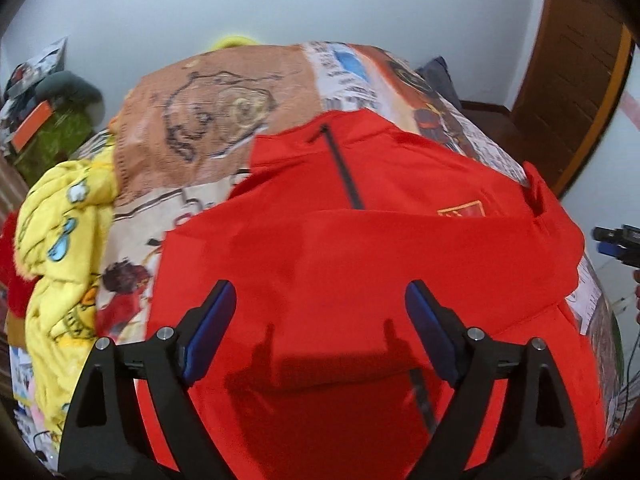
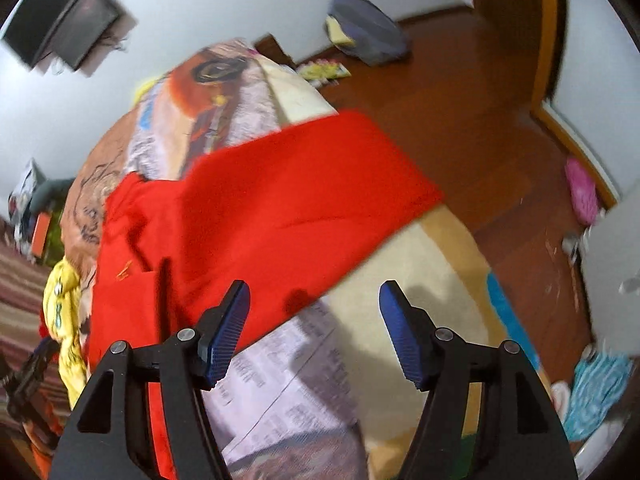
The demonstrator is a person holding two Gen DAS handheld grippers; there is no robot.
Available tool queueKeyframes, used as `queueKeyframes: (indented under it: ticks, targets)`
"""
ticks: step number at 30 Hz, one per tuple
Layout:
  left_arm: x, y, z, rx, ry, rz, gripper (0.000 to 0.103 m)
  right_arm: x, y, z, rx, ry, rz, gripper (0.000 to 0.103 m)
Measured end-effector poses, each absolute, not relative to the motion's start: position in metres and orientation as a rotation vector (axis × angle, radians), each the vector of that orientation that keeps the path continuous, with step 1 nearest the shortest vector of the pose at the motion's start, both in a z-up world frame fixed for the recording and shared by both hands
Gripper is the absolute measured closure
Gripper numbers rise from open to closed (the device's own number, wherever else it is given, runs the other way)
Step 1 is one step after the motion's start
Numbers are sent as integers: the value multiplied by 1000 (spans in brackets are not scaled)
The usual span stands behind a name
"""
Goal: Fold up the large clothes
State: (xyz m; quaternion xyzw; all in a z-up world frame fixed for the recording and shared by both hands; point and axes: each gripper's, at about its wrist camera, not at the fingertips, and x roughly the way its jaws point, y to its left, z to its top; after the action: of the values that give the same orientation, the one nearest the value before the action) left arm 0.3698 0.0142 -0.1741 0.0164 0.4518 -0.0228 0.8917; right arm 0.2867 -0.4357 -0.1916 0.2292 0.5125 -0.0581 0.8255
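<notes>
Plainly, the left tool [image 1: 320, 304] hangs above the bed with its blue-padded fingers [image 1: 210, 332] spread wide and nothing between them; its shadow falls on the cloth beneath. Under it lies the red jacket [image 1: 360, 264], spread across the bed with a lower part folded up over the chest, so that the dark zip [image 1: 344, 168] shows only near the collar and a small yellow-edged badge [image 1: 462, 211] peeks out just above the fold line. The right tool [image 2: 314, 308] is likewise parted, its pads holding nothing; it points down at the jacket's edge, where the red cloth meets the printed bedspread [image 2: 288, 380]. In the right wrist view one red sleeve [image 2: 312, 168] stretches away toward the bed's far side, reaching the bed's edge by the wooden floor [image 2: 480, 120]. The bedspread carries a cartoon and newsprint pattern on a brown and cream ground. To the left of the jacket a crumpled yellow blanket [image 1: 60, 248] with cartoon figures sits heaped on the bed. Farther off, a grey bag [image 2: 368, 36] rests on the floor by the white wall, a pink item [image 2: 580, 192] lies near the door frame, and a dark screen [image 2: 64, 16] hangs on the wall. The right tool's tip [image 1: 616, 242] shows at the right edge of the left wrist view.
</notes>
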Motion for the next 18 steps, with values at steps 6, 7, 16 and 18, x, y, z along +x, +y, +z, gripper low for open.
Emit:
queueKeyframes:
  ticks: [6, 7, 16, 18]
  targets:
    - [385, -10, -199, 56, 983, -86, 17, 310, -443, -215, 523, 1113, -134, 37]
    - [387, -13, -203, 63, 990, -85, 17, 316, -442, -216, 504, 1104, -139, 37]
    - [394, -15, -221, 74, 1025, -71, 17, 351, -444, -217, 418, 1068, -200, 58]
    - [394, -11, -222, 64, 1030, -66, 17, 356, -442, -213, 389, 1064, -209, 80]
